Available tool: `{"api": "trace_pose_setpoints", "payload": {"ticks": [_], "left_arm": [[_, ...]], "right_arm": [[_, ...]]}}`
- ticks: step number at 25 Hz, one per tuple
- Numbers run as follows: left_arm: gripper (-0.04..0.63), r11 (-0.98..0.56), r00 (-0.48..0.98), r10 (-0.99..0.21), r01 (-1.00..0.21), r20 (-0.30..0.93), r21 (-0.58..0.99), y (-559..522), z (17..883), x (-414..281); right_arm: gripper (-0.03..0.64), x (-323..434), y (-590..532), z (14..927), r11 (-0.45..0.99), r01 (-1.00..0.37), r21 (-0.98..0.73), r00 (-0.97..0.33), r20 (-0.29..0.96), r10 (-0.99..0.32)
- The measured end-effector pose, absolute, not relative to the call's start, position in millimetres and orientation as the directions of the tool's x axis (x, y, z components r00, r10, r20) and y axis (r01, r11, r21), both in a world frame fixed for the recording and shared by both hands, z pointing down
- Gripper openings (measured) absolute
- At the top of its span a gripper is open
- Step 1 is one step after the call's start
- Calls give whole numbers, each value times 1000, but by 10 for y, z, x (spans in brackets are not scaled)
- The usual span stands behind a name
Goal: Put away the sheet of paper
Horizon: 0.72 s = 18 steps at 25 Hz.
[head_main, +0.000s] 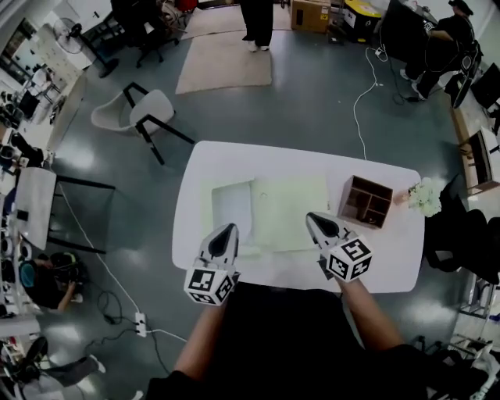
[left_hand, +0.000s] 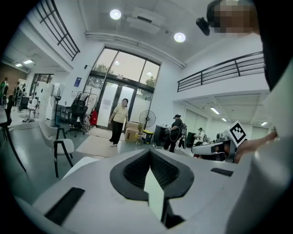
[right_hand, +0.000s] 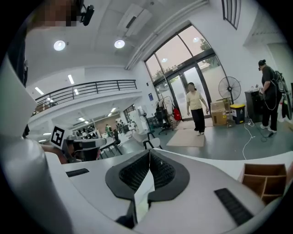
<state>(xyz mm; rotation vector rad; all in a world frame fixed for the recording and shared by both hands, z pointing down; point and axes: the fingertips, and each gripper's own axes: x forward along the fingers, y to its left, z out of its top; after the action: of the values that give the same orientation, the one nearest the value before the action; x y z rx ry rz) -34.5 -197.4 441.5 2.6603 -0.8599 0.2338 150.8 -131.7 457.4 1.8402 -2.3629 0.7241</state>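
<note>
Both forearms forward; left gripper, right gripper — each pinching the paper

Grey floor, white chair

I'm working in a big open lab or workshop hall, not a home. The floor is polished grey concrete, with a white cable and a power strip lying loose on it. Both gripper views show tall glass entrance doors, a railed mezzanine and recessed ceiling lights. A pedestal fan, cardboard boxes, office chairs and cluttered workstations ring the room, and several people stand about.
</note>
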Motion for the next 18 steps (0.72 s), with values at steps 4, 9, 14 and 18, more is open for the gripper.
{"api": "trace_pose_setpoints", "payload": {"ticks": [4,9,14,18], "left_arm": [[3,-792,828,-507,-558,241,247,-2253,4265,-554],[3,-812,844,-502,-535,188,233,-2558,4107,-779],[3,-824,853,-489,-521,185,222,-2823,4136,-982],[3,-819,849,-493,-526,190,230,-3009,4158,-1119]], "right_arm": [[0,1331,-1497,4444,124,-944,-307,-228,332,-915],[0,1177,-1722,4274,76,-963,-259,-159,314,-936],[-2,966,-1853,4248,22,-971,-240,-98,311,-945],[-2,914,-1914,4295,-23,-975,-219,-52,330,-942]]}}
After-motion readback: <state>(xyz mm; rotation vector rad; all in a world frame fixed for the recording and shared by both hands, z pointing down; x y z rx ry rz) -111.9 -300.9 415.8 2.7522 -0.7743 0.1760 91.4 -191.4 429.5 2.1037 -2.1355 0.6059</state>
